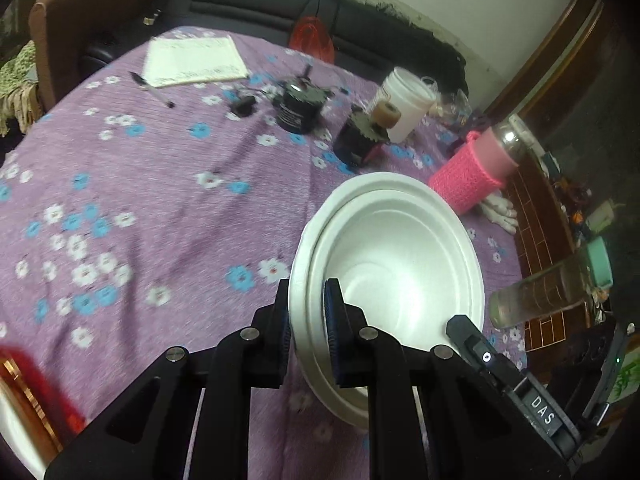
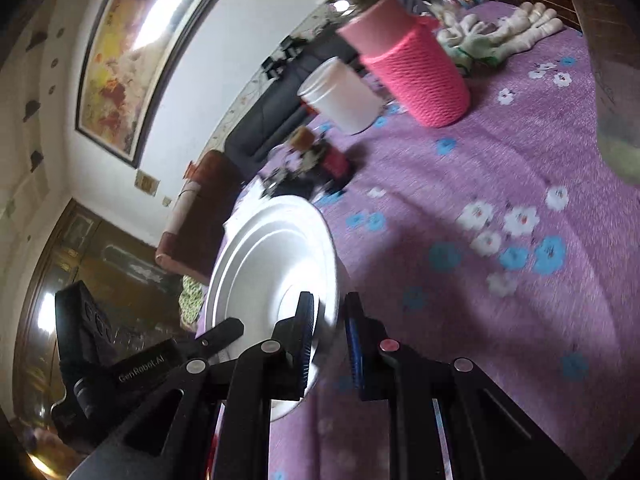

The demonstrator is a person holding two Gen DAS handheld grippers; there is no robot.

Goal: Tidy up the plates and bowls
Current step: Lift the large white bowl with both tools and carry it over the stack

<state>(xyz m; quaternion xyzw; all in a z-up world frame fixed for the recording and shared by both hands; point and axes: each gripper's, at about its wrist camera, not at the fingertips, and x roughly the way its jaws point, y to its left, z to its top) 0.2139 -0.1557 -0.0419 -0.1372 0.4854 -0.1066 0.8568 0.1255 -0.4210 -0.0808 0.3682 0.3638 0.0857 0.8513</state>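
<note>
Purple cloth with white and blue flowers covers the whole work surface; dark sofa runs along its far edge.

Two nested white foam plates, task items, held above the near right part of the cloth, tilted up on edge. In the right wrist view the same plates stand nearly vertical, concave side facing left.

Left gripper: clenched on the plates' left rim, one finger outside, one inside the dish. Right gripper: fingers straddle the opposite rim; left pad against the plate face, small gap visible at the right pad, so cannot tell whether the grip is firm.

Pink knit-sleeved bottle stands just beyond the plates, far right. White plastic jar is farther back, left of the bottle. White paper sheet at far left, black pen just beside its near edge. Two black geared motor parts sit mid-table, between paper and jar. White glove lies at the bottle's base.
</note>
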